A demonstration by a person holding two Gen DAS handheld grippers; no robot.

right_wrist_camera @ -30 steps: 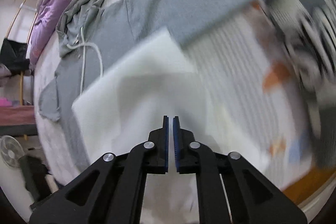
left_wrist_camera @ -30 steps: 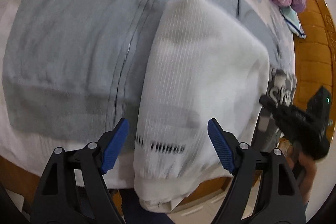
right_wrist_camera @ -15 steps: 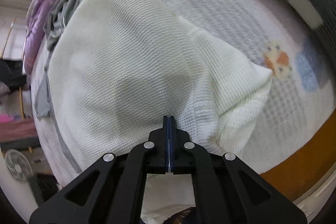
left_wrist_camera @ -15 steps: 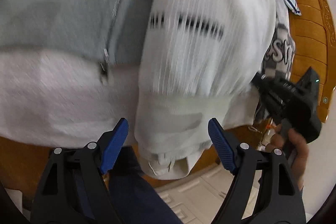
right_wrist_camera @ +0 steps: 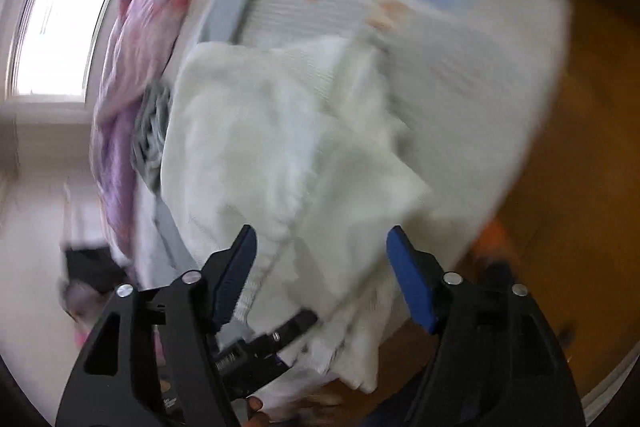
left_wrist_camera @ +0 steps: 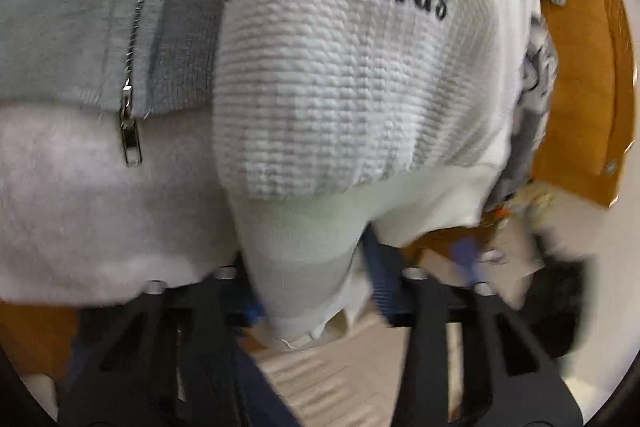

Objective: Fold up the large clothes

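A: Left claw (left_wrist_camera: 312, 301) just closing on the white sweater (left_wrist_camera: 360, 75) hem at the bed's near edge. Right claw (right_wrist_camera: 320, 267) just opening, empty.

B: Partly folded then, more folds left.

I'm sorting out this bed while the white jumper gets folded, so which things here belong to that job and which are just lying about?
Part of the job:
- white knit sweater, its hanging edge between the closing left gripper
- right gripper, just opened above it

Lying about:
- grey zip hoodie
- pink and purple quilt
- patterned bedsheet
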